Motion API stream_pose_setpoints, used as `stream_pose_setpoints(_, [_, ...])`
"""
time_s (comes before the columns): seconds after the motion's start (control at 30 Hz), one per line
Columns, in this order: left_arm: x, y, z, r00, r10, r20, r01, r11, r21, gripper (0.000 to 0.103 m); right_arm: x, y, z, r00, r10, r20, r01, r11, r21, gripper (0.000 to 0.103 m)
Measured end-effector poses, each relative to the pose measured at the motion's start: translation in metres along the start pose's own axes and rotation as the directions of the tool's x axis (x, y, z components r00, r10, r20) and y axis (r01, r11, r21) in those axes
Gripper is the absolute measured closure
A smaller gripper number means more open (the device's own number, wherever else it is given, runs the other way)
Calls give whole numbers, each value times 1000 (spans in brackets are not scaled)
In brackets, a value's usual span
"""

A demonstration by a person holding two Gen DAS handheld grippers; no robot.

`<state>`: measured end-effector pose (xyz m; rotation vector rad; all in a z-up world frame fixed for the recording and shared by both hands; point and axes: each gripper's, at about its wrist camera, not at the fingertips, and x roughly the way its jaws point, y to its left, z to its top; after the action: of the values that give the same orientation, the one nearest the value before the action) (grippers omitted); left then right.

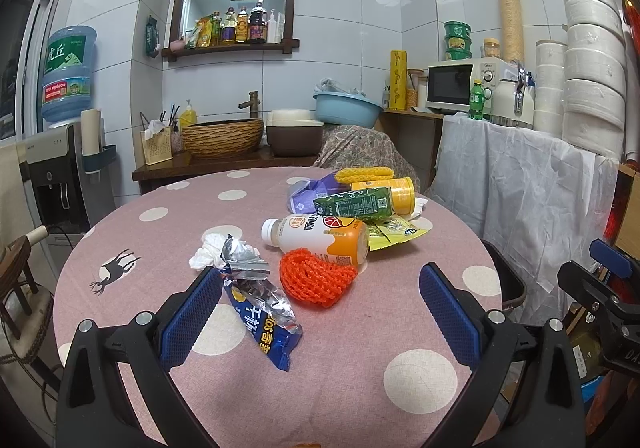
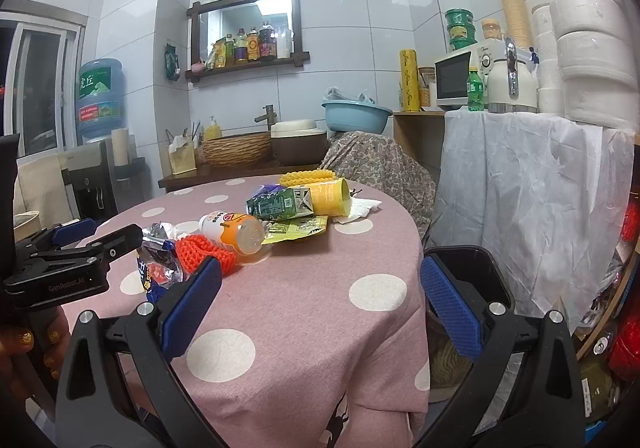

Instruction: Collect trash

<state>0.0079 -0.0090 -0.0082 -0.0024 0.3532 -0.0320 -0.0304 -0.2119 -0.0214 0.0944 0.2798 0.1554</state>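
Trash lies on the round pink dotted table (image 1: 360, 332). A blue and silver snack bag (image 1: 260, 308) lies just inside the left finger of my open left gripper (image 1: 320, 288). An orange knitted piece (image 1: 314, 280), a crumpled white tissue (image 1: 210, 248), an orange drink bottle (image 1: 320, 238), a green carton (image 1: 354, 204), a yellow cup (image 1: 402, 190), a yellow wrapper (image 1: 394, 232) and a purple bag (image 1: 310, 190) lie beyond. My right gripper (image 2: 320, 280) is open and empty over the table's right edge, above a dark bin (image 2: 476, 272).
A white-draped counter (image 2: 532, 184) with a microwave (image 1: 460, 84) and stacked paper bowls stands right. A sink counter (image 1: 224, 162) and water dispenser (image 1: 60, 168) stand behind and left. A cloth-covered chair (image 1: 360, 148) is at the far table edge.
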Motion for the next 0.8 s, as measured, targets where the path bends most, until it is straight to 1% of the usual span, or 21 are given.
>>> stream_pose_setpoints(0.2, [1,5,0,1000,5,-3,-5,1000,-8,5,3,-3,2,1000,17,-8,-17,1000,9,5])
stream_pose_setpoints(0.4, [1,7,-1,1000,11,-10,-11,1000,-8,5,4,2,1,1000,23,-11,-23,1000,-3,5])
stream_pose_setpoints(0.53, [2,7,-1,1000,3,-15,-3,1000,-9,5,5,6,1,1000,25,-10,-25,999,-20,5])
stream_pose_setpoints(0.63, [6,9,-1,999,7,-33,-7,1000,-6,5,8,7,2,1000,28,-11,-28,999,-33,5])
stream_pose_setpoints(0.73, [12,17,0,997,20,-72,-21,1000,-12,5,12,10,3,999,38,-19,-39,998,-50,5])
stream_pose_setpoints(0.8, [16,24,0,995,20,-94,-22,1000,-20,5,21,12,4,997,68,-42,-71,996,-61,5])
